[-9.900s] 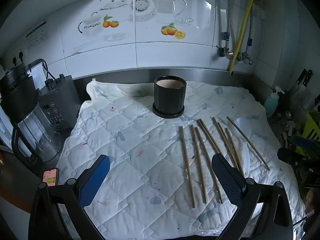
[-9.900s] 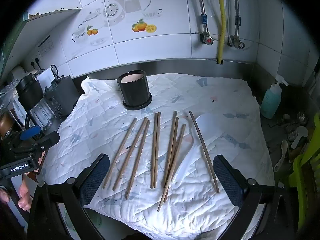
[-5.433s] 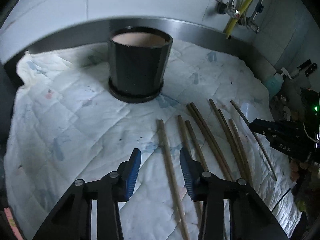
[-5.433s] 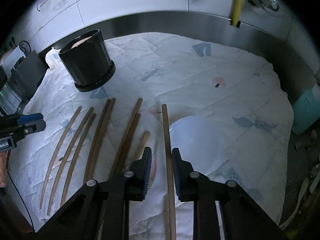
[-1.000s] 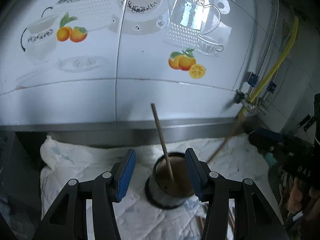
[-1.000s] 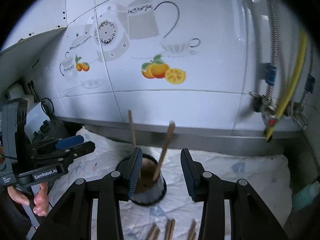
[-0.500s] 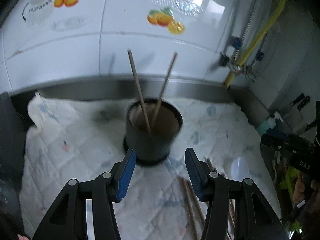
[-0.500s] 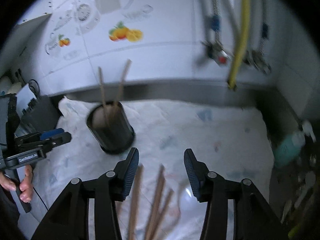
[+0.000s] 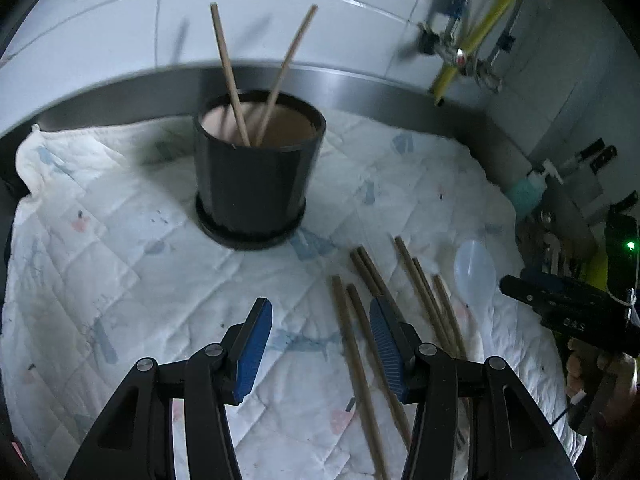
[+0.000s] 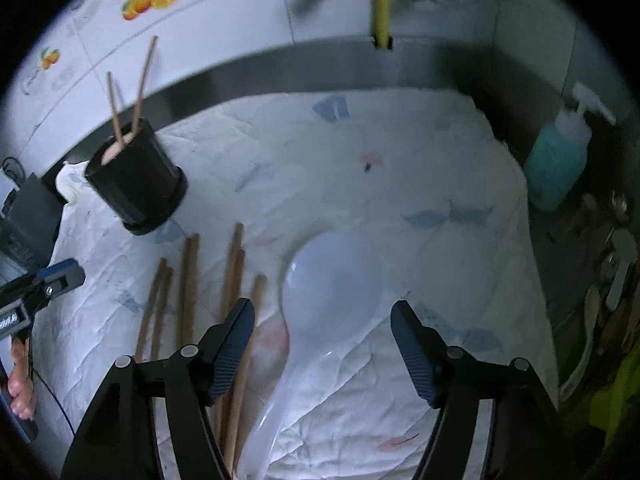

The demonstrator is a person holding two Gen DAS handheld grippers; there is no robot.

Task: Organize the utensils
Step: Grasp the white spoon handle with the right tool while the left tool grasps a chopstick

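Two chopsticks (image 9: 229, 68) stood crossed in the one black pot (image 9: 256, 172) at the back of the quilted cloth (image 9: 120, 248); six more chopsticks (image 9: 360, 344) lay side by side on the cloth in front of the pot, with one white plastic spoon (image 10: 320, 292) just right of them. The left gripper (image 9: 320, 332) hung partly open and empty above the cloth, its right pad over the leftmost loose sticks. The right gripper (image 10: 322, 328) was opening, jaws wide, gripping nothing, above the spoon.
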